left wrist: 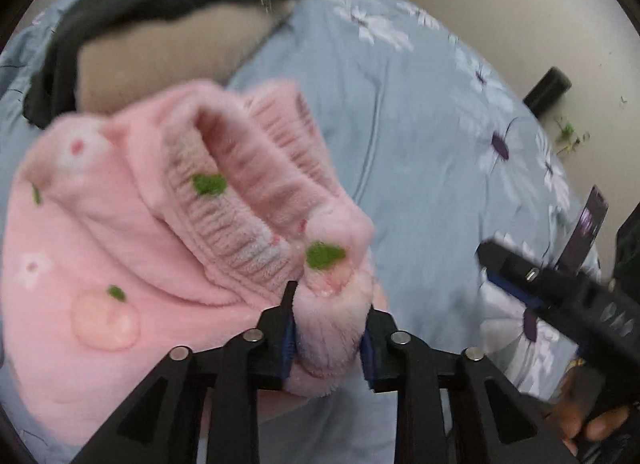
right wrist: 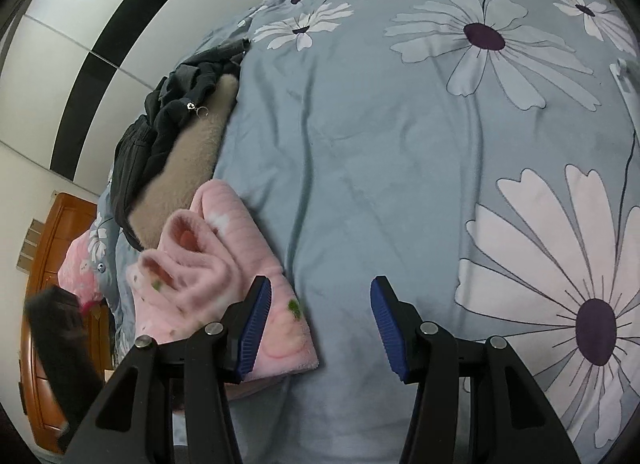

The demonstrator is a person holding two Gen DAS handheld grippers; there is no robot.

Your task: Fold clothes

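A: Which step?
B: Mid-fold, I'd judge. Left gripper [left wrist: 330,328] has its jaws clamped on the pink fleece garment [left wrist: 168,232], lying on the bed [left wrist: 400,136] at nine o'clock.
A: Right gripper [right wrist: 320,320]?
B: Jaws apart, empty. Next: grab the free edge.

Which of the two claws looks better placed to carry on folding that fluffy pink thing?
Probably the left. The left gripper is already clamped on a bunched edge of the pink fleece garment. The right gripper is open and holds nothing, hovering over the floral bedsheet beside the garment.
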